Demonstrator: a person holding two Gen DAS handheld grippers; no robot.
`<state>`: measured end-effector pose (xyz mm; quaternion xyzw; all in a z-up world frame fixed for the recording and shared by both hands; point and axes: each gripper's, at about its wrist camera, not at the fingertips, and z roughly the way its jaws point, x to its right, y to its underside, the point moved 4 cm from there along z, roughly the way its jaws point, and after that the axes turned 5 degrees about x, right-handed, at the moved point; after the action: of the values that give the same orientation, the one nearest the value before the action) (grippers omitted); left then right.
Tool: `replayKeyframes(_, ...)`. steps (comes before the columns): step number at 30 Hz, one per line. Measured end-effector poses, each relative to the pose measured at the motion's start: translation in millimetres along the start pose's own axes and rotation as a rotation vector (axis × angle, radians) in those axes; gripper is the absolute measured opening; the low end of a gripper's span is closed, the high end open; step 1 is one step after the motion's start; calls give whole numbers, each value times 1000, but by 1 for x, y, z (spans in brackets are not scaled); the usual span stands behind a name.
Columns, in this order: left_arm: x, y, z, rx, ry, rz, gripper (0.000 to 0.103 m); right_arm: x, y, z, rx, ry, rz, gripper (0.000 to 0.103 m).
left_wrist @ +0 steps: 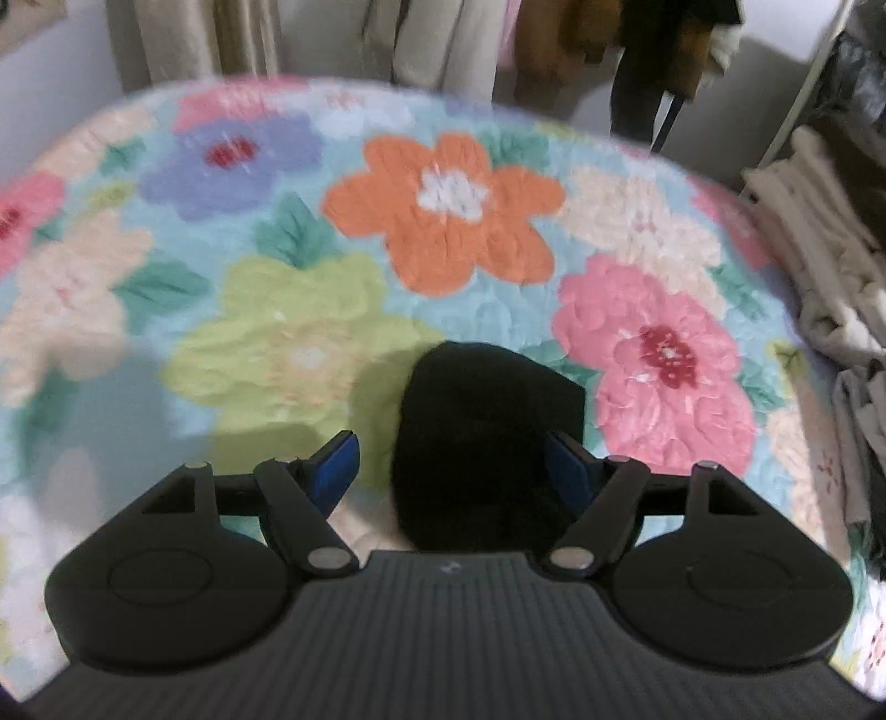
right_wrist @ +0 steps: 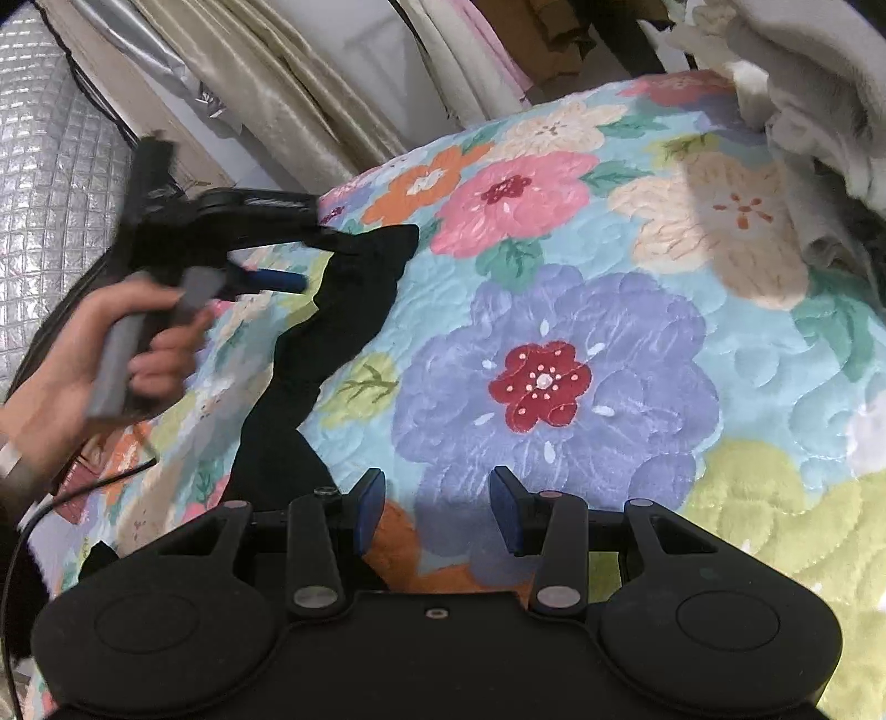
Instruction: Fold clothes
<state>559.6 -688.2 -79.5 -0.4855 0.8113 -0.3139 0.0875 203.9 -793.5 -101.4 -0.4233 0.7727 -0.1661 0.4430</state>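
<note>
A black garment point(left_wrist: 487, 421) lies on the flowered quilt point(left_wrist: 443, 210) directly under my left gripper point(left_wrist: 449, 450). That gripper is open, its blue pads point(left_wrist: 338, 471) set wide on either side of the cloth. In the right wrist view the garment point(right_wrist: 310, 354) runs as a long crumpled strip from near the quilt's far edge toward the camera. My right gripper point(right_wrist: 437, 490) is open over bare quilt point(right_wrist: 554, 376) just right of the strip's near end, nothing between its fingers. A hand point(right_wrist: 111, 343) holds the left gripper point(right_wrist: 307, 252) at the strip's far end.
Pale folded and heaped clothes point(left_wrist: 819, 249) sit along the bed's right side and show as a pile point(right_wrist: 819, 83) at the top right. Hanging garments and curtains point(left_wrist: 443, 39) stand behind the bed. A silver quilted cover point(right_wrist: 44, 166) is on the left, and a black cable point(right_wrist: 55, 498) trails below the hand.
</note>
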Motion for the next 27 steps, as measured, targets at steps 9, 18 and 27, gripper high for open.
replayKeyframes(9,29,-58,-63,455,65,121,3,17,1,10,41,-79,44,47)
replayKeyframes(18,-18,-82,9,263,-215,109,70,18,-1,17,55,-101,-12,47)
replayKeyframes(27,-33,-44,31,139,-103,43,81,17,2,13,78,-108,-10,48)
